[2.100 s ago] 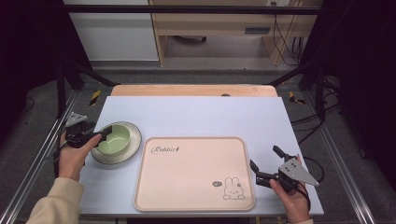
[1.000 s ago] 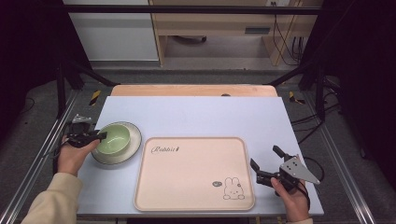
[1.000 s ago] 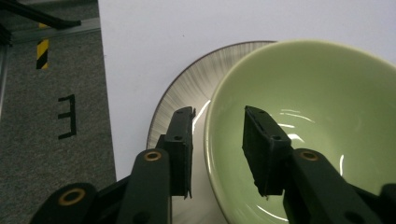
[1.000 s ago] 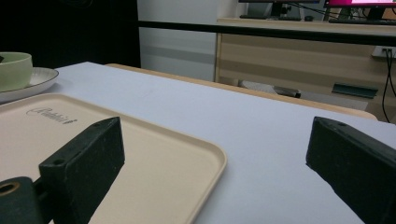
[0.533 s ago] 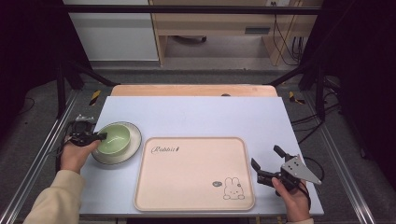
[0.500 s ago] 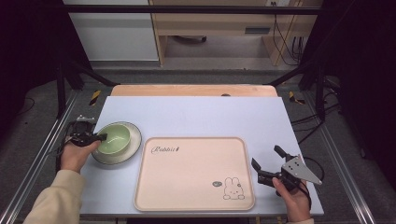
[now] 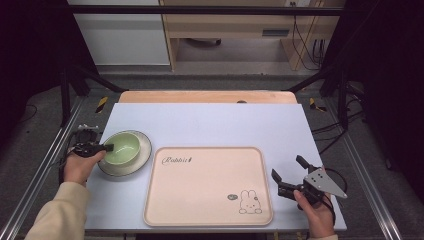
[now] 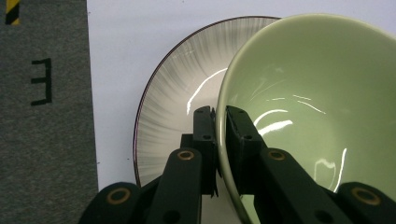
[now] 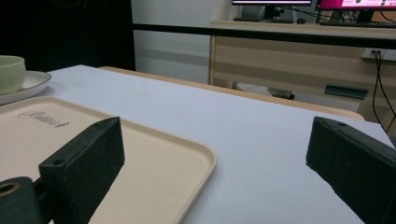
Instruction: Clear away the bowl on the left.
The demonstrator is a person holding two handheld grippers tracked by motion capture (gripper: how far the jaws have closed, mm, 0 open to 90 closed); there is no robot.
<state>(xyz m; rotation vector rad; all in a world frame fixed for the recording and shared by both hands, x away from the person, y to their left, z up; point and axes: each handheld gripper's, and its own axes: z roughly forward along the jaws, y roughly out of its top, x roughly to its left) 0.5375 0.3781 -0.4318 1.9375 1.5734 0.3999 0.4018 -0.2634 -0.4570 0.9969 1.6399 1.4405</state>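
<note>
White tabletop (image 7: pixel 210 120) carried a beige tray (image 7: pixel 207 185), then a plate (image 7: pixel 142 155) bearing a green bowl (image 7: pixel 122 146) at left. Left gripper (image 8: pixel 220 135) fingers pinched the bowl's near rim; right gripper (image 7: pixel 290 175), fingers wide, idled beside the tray.

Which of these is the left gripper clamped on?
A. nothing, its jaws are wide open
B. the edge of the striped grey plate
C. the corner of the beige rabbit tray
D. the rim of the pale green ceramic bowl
D: in the left gripper view, the left gripper has its jaws closed across the pale green ceramic bowl at its rim, one inside and one outside.
</note>
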